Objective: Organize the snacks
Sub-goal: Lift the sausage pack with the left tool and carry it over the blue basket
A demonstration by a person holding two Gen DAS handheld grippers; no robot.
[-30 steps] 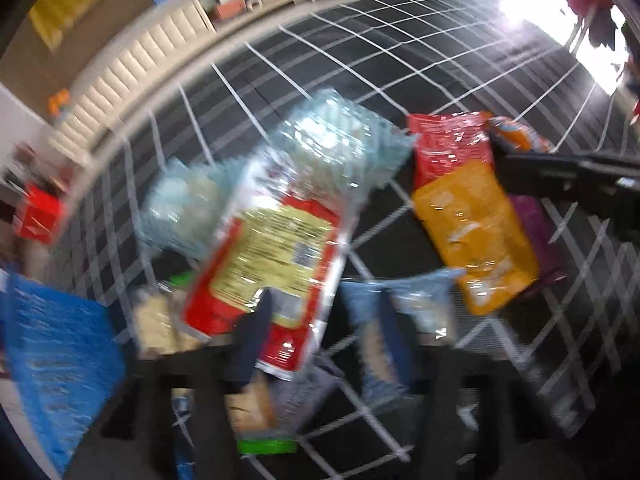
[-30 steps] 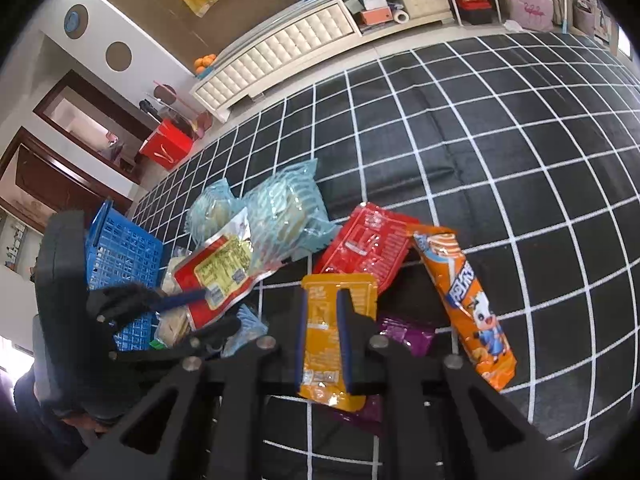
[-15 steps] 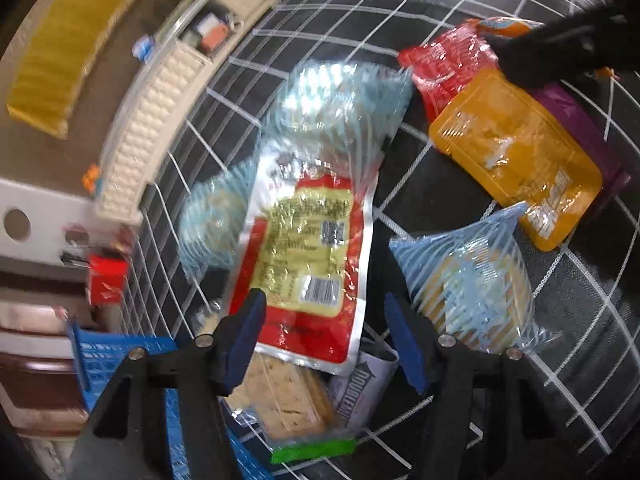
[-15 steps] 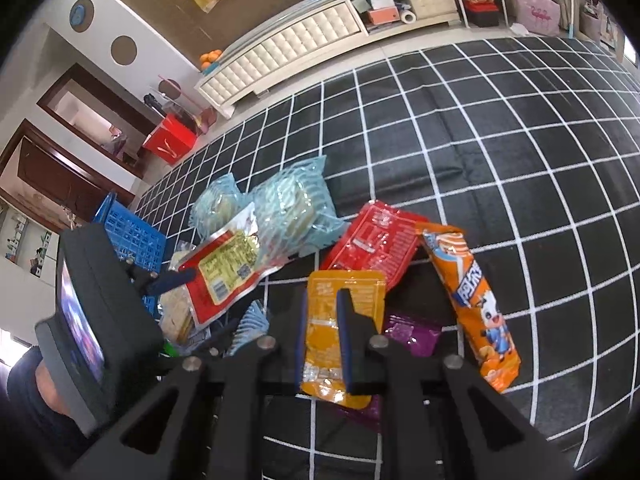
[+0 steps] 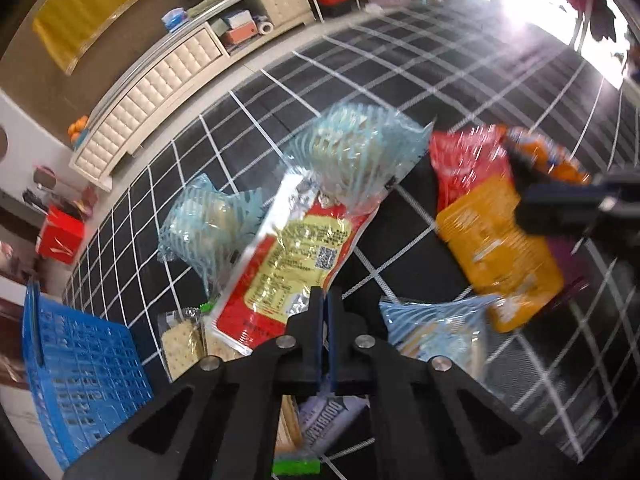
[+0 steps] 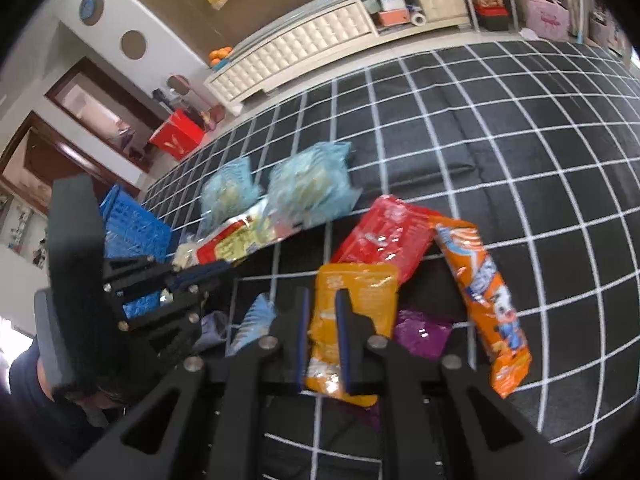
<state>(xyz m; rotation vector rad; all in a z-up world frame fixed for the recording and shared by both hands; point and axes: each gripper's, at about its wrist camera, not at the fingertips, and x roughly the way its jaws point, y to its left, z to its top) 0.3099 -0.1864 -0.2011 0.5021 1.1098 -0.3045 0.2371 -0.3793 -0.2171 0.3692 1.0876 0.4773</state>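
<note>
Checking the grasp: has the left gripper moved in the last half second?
Yes. The left gripper had its jaws spread either side of the red-and-yellow packet before. They have now closed inward onto its near edge, right of the blue basket.

Your left view has blown-out daylight glare at two o'clock, motion-blurred snack packets (image 5: 496,240), and fisheye-curved edges.
</note>
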